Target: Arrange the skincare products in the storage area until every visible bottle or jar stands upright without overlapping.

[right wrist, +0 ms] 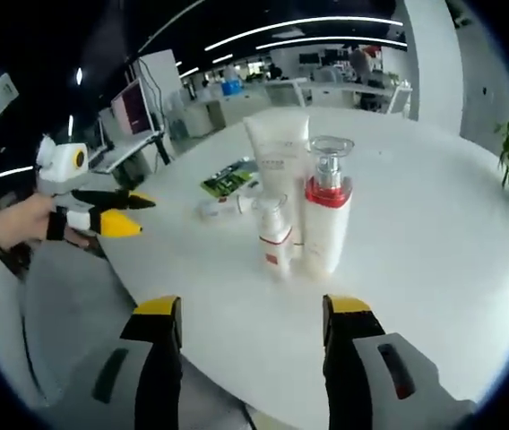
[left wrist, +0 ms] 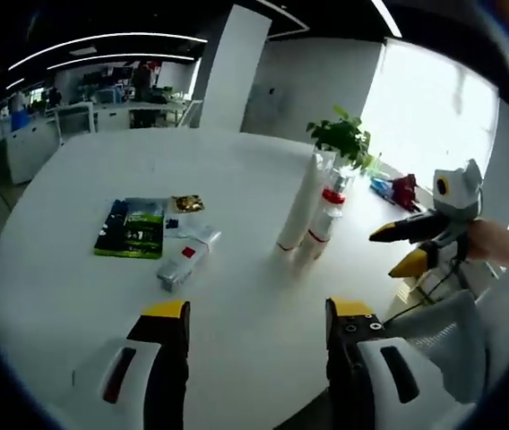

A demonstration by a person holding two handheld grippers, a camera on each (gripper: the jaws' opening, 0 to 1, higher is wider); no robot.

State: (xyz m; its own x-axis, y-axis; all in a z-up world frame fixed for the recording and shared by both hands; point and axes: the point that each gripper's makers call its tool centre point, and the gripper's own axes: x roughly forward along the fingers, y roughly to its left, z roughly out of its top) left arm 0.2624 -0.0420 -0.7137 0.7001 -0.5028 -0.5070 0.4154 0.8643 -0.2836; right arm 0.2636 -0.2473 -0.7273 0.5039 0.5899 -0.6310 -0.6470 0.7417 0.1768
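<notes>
The left gripper point(left wrist: 256, 327) hung over the near edge of the white table point(left wrist: 75, 287) with its jaws spread wide and nothing between them; the right gripper point(right wrist: 249, 324) was likewise wide apart and empty, held at the table's edge just short of the standing products. In the right gripper view three of these stood upright in a tight cluster: a tall white tube point(right wrist: 279, 161) at the back, a pump bottle with a red collar point(right wrist: 327, 224) beside it, and a smaller white bottle point(right wrist: 274, 235) in front, so close that whether they touched could not be told. Farther out, in the left gripper view, a small white tube with a red label point(left wrist: 185, 258) lay flat on the table, near a green packet point(left wrist: 133, 227) and a small gold sachet point(left wrist: 186, 203); a potted plant point(left wrist: 342, 136) stood at the far rim. The step in hand looked like the approach to the one product not yet upright. The next move would probably call for the left gripper to reach forward, close on the lying tube across its width, tip it up and set it near the cluster without knocking the others.
</notes>
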